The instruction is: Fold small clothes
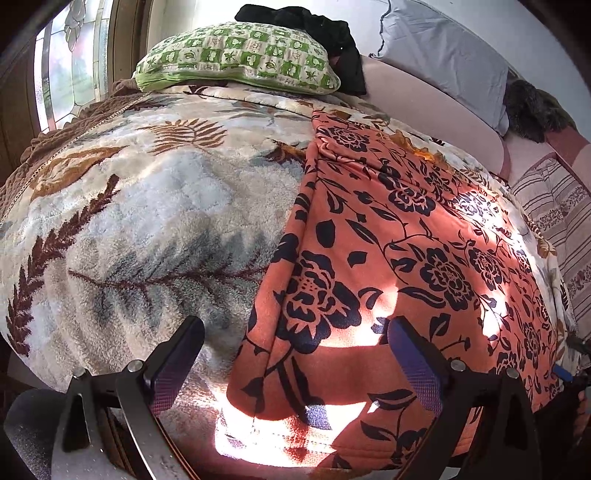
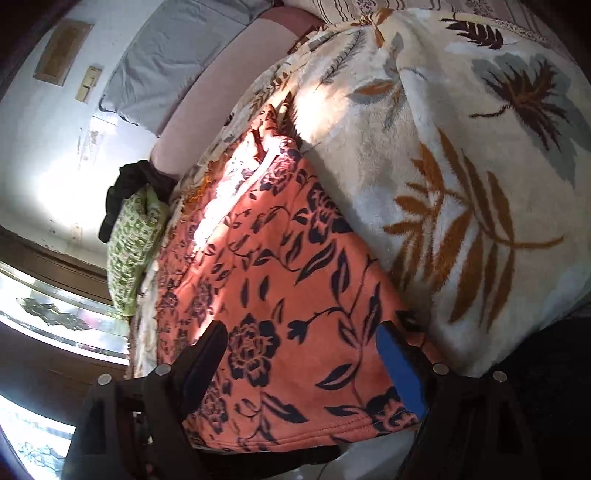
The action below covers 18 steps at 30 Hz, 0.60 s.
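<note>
An orange garment with a dark navy flower print (image 1: 388, 251) lies spread flat on a fluffy leaf-patterned blanket (image 1: 147, 221); it also shows in the right wrist view (image 2: 280, 280). My left gripper (image 1: 295, 365) is open, its jaws wide apart over the garment's near left hem. My right gripper (image 2: 303, 362) is open, its jaws straddling the garment's near hem edge. Neither gripper holds cloth.
A green checked pillow (image 1: 240, 55) with dark clothing (image 1: 317, 29) on it lies at the far end. A grey pillow (image 1: 454, 55) and pink headboard (image 1: 417, 103) stand at the right. A window (image 1: 70, 62) is at the left. The blanket (image 2: 461, 166) fills the right.
</note>
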{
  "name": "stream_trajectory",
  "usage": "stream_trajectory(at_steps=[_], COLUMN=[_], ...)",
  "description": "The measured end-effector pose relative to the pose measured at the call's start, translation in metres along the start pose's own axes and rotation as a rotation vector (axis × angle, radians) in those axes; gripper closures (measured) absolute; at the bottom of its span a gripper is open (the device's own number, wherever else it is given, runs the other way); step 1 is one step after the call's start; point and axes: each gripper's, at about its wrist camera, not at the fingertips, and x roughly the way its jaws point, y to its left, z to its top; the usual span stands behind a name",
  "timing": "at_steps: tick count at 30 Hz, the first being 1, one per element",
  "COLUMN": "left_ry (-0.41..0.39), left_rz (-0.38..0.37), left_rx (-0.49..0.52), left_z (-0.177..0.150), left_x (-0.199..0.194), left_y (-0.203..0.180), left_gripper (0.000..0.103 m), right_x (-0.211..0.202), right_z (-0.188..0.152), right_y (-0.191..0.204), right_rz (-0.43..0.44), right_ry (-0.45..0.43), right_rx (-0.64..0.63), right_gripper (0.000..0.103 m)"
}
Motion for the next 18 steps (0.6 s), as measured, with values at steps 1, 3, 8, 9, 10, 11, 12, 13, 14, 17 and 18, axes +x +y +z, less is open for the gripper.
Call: stream_trajectory(at_steps=[1, 3, 8, 9, 10, 11, 12, 13, 14, 17, 18], left_ry=[-0.004, -0.015, -0.027, -0.026, -0.020, -0.008, 0.003, 0.011, 0.026, 0.105, 0.124], left_rz=[0.001, 0.001, -0.027, -0.044, -0.067, -0.095, -0.122, -0.145, -0.166, -0.193, -0.193], left_rx=[0.000, -0.011, -0.053, -0.063, -0.073, -0.085, -0.097, -0.111, -0.125, -0.164, -0.172], left_z=[0.000, 0.000, 0.000, 0.000, -0.001, -0.002, -0.004, -0.006, -0.009, -0.014, -0.016], left_x=[-0.001, -0.006, -0.020, -0.024, -0.029, -0.032, -0.035, -0.038, -0.040, -0.033, -0.029], left_y=[0.001, 0.004, 0.016, 0.019, 0.021, 0.024, 0.026, 0.029, 0.031, 0.035, 0.035], left_gripper=[0.004, 0.004, 0.004, 0.004, 0.004, 0.004, 0.004, 0.004, 0.004, 0.004, 0.004], right_x=[0.006, -0.004, -0.024, -0.020, -0.016, -0.012, -0.007, -0.002, 0.005, 0.017, 0.016], right_z=[0.001, 0.003, 0.024, 0.029, 0.033, 0.036, 0.037, 0.038, 0.037, 0.032, 0.030], right_y=[-0.010, -0.014, -0.007, -0.010, -0.010, -0.009, -0.008, -0.008, -0.010, -0.018, -0.019], right_rz=[-0.023, 0.042, 0.055, 0.037, 0.037, 0.047, 0.048, 0.050, 0.059, 0.076, 0.087], right_ry=[0.033, 0.012, -0.001, 0.034, 0.074, 0.109, 0.136, 0.167, 0.208, 0.268, 0.266], right_rx=[0.034, 0.079, -0.021, -0.031, -0.053, -0.094, -0.135, -0.165, -0.182, -0.198, -0.203], right_gripper=[0.019, 0.019, 0.019, 0.019, 0.019, 0.019, 0.019, 0.019, 0.019, 0.019, 0.019])
